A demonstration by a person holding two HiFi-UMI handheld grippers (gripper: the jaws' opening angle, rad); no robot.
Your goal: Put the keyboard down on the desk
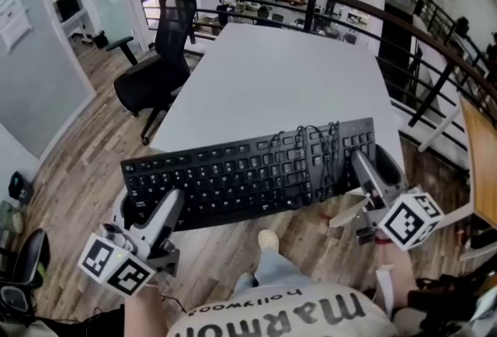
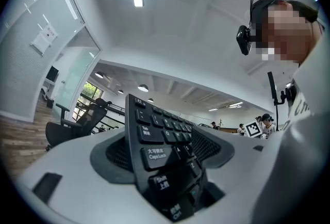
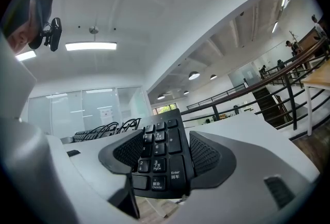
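A black keyboard (image 1: 248, 176) hangs in the air over the near edge of the white desk (image 1: 287, 87), with its cable (image 1: 314, 143) coiled on top near the right end. My left gripper (image 1: 159, 215) is shut on the keyboard's left end. My right gripper (image 1: 371, 172) is shut on its right end by the number pad. In the left gripper view the Caps Lock side of the keyboard (image 2: 154, 150) sits between the jaws. In the right gripper view the number-pad end (image 3: 160, 156) fills the gap between the jaws. The keyboard's near part hangs over the wooden floor.
A black office chair (image 1: 155, 56) stands at the desk's left side. A dark railing (image 1: 435, 48) curves behind and to the right of the desk. A wooden tabletop edge (image 1: 481, 165) shows at far right. The person's torso and a shoe (image 1: 268, 241) are below the keyboard.
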